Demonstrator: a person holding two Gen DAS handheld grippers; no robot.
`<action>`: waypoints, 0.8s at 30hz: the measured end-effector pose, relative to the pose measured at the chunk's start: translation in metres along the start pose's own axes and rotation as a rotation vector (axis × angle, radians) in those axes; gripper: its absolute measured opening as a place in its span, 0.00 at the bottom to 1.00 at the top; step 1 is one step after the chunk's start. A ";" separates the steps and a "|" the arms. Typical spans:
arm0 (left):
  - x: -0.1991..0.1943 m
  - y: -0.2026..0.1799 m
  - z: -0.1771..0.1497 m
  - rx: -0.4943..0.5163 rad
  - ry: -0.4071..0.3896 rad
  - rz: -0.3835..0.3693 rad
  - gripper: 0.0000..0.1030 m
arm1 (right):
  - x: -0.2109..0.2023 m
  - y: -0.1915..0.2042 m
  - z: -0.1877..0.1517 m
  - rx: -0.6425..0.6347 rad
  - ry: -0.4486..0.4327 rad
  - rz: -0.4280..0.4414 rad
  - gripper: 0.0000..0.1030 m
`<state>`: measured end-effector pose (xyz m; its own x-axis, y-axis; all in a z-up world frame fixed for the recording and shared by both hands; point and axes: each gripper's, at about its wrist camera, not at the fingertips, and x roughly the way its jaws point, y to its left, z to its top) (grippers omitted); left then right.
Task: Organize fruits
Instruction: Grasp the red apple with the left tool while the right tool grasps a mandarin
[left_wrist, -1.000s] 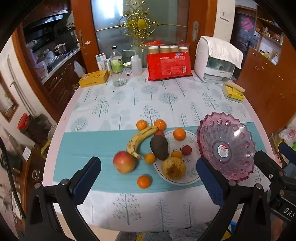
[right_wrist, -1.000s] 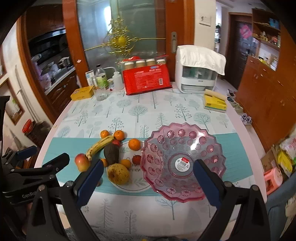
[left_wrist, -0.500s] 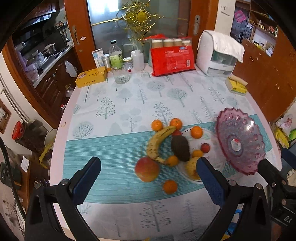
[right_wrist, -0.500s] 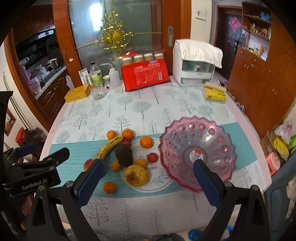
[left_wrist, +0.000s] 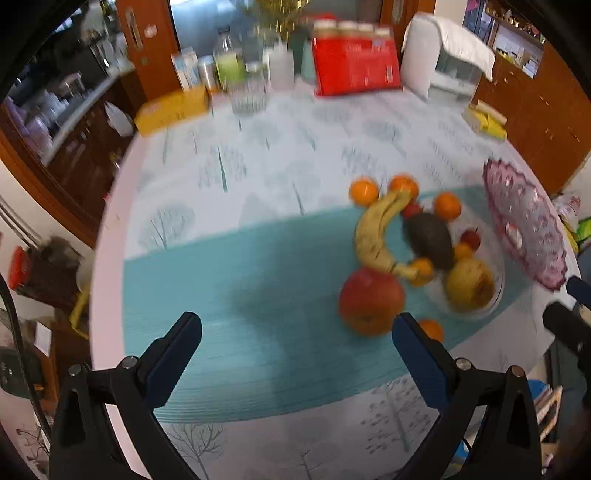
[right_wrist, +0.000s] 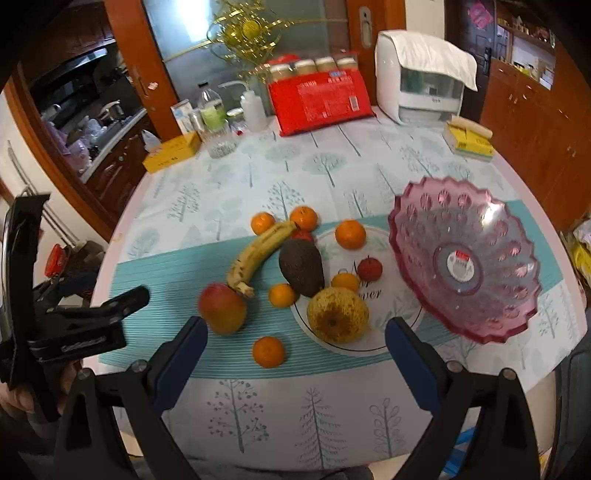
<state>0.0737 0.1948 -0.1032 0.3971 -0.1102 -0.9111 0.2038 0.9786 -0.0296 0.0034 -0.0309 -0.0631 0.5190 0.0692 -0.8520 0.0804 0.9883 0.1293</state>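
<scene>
Left gripper (left_wrist: 295, 334) gapes wide, holding nothing; right gripper (right_wrist: 295, 338) likewise, above the table (right_wrist: 332, 424).

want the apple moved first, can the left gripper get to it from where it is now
Probably yes. The left gripper is open and empty, and the apple lies just ahead to its right on bare cloth. Only the banana tip touches its far side; the near side looks free.

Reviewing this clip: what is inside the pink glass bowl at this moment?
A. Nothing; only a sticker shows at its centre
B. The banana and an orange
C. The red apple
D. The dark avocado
A. In the right wrist view the pink glass bowl holds no fruit, only a sticker at its centre; the banana, avocado and red apple all lie outside it, to its left.
</scene>
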 end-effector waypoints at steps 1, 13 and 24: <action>0.011 0.005 -0.004 -0.002 0.022 -0.023 0.99 | 0.007 0.001 -0.003 0.000 0.001 0.006 0.94; 0.082 -0.015 -0.010 0.058 0.100 -0.177 0.99 | 0.106 0.012 -0.056 -0.083 0.134 0.051 0.61; 0.104 -0.053 0.001 0.099 0.120 -0.195 0.99 | 0.130 0.022 -0.060 -0.091 0.103 0.110 0.55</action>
<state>0.1051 0.1316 -0.1962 0.2337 -0.2679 -0.9347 0.3550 0.9184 -0.1745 0.0220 0.0080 -0.2012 0.4304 0.1869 -0.8831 -0.0525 0.9819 0.1823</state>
